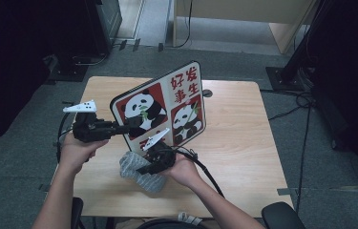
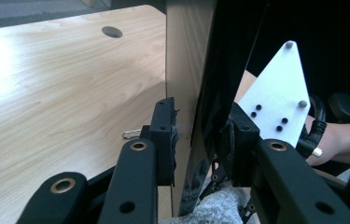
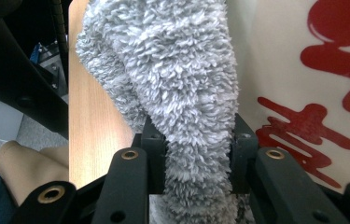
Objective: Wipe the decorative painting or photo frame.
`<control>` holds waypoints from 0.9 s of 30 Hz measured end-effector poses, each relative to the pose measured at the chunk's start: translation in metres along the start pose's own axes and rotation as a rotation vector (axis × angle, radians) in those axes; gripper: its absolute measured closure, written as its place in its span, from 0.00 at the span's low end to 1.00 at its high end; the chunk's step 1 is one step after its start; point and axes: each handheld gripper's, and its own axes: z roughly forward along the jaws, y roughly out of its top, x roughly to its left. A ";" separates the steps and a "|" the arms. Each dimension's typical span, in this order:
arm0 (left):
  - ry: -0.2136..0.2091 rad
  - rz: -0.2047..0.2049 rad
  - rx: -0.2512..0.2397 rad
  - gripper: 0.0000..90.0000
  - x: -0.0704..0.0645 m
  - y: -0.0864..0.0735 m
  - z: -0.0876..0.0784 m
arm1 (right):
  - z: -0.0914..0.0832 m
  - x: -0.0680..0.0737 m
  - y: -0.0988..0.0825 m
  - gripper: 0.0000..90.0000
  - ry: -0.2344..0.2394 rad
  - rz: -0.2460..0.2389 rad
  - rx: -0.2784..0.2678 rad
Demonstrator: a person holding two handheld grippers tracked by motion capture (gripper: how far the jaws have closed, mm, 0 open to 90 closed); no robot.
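While the person's two forearms come in from the bottom of the high view, the left gripper (image 1: 121, 128) sits at the left side of the single wooden table (image 1: 243, 143), its jaws pointing toward the one panda board (image 1: 167, 107) that stands tilted up on its edge near the table's middle. That board carries two panda pictures and red characters on its pale face. In the left gripper view the two black jaws straddle the board's edge (image 2: 196, 93), one pad on the wood-coloured back and the other against the dark side; the gap around the board is slim, and whether both pads truly press on it cannot be told. One paper clip (image 2: 130, 134) lies on the tabletop just beside the left jaw, and one round cable hole (image 2: 112, 31) shows farther off in the table. Moving right, one grey fluffy cloth (image 1: 138, 171) lies bunched on the table below the board's lower edge, touching it. The right gripper (image 1: 153, 164) holds this cloth: in the right gripper view its two jaws are clamped tight on a thick fold of the cloth (image 3: 182, 93), which rises between them, with the board's red lettering just beside it on the right.
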 end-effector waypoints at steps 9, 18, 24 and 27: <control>0.005 0.004 -0.008 0.85 -0.001 0.000 0.001 | 0.000 -0.002 -0.001 0.75 -0.004 -0.003 0.000; 0.017 0.007 -0.006 0.86 -0.002 0.001 0.001 | -0.008 -0.008 -0.002 0.76 -0.023 -0.017 0.002; 0.022 0.001 -0.006 0.86 -0.003 0.001 0.001 | -0.017 -0.005 -0.002 0.76 -0.025 -0.037 0.010; 0.024 0.003 -0.006 0.86 -0.003 0.001 0.001 | -0.026 -0.004 -0.002 0.76 -0.025 -0.048 0.012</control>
